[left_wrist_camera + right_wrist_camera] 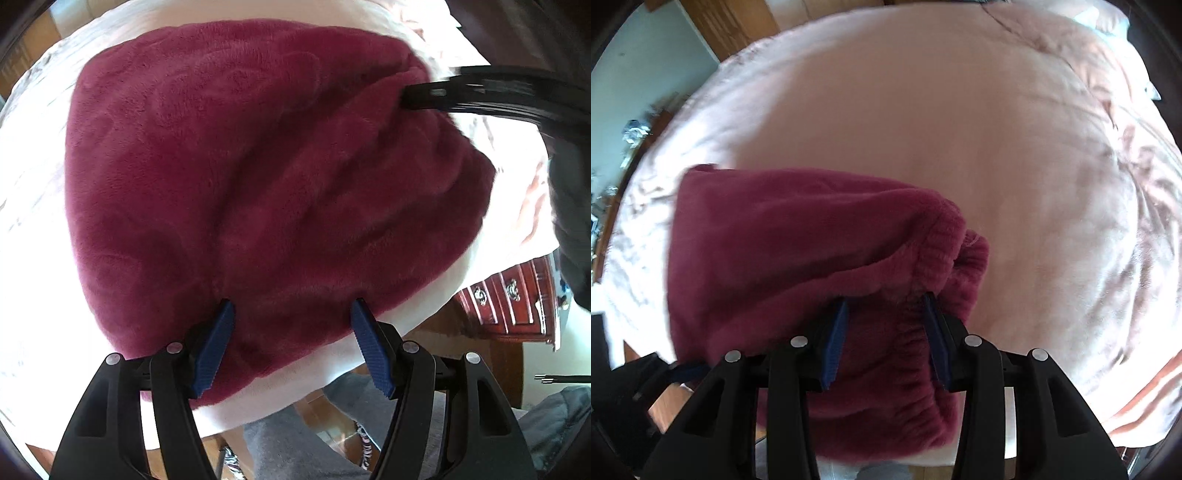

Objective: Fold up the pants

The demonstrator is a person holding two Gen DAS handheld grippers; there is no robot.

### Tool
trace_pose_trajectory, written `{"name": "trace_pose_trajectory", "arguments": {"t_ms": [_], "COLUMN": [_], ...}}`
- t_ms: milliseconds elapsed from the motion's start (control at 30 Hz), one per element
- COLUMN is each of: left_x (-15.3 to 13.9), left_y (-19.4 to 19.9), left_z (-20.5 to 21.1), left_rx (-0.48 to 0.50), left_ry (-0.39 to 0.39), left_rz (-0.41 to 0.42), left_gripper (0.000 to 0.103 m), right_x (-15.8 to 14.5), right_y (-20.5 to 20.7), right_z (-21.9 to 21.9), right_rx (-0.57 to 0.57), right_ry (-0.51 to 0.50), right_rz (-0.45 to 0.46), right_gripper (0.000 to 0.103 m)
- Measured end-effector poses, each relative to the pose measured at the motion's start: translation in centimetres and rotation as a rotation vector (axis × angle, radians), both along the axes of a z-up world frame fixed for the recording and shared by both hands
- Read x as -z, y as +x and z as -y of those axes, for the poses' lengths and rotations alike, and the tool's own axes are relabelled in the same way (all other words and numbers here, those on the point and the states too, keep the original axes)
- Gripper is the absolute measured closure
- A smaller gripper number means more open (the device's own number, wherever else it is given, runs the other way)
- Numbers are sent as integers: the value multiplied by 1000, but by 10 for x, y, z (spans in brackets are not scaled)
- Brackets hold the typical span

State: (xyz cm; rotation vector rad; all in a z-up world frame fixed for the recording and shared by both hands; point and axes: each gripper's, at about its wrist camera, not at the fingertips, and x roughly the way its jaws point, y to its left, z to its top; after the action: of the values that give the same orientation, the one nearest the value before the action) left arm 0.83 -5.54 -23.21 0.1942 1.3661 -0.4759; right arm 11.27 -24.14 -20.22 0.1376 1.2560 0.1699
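Dark red fleece pants (258,166) folded on a pale pink bedspread (960,129).
Long axis runs left to right, elastic waistband rightward; left gripper (291,314) stands apart over the near edge, right gripper (888,306) parted, waistband fabric between its pads.

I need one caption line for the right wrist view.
Open right hand-held gripper over the waistband of dark red fleece pants on a pink bedspread.
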Motion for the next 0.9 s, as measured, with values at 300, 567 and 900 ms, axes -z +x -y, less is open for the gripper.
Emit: {"name": "trace_pose_trajectory", "arguments": {"t_ms": [300, 567, 900], "left_x": [-30, -73, -27], "left_y": [19, 97, 182], "left_z": [-19, -64, -57], "left_rx": [3, -103, -48], "left_ry": [-88, -149, -30], "left_rz": [0, 112, 133], "left_gripper": [38, 38, 36], "right_x": [5, -24, 30], "right_y": [11, -44, -49], "right_z": [5, 18, 9], "right_rx": [38, 99, 226], "right_ry": [38, 20, -73], "right_rz": [-43, -47, -145], "right_gripper": [61, 61, 54]}}
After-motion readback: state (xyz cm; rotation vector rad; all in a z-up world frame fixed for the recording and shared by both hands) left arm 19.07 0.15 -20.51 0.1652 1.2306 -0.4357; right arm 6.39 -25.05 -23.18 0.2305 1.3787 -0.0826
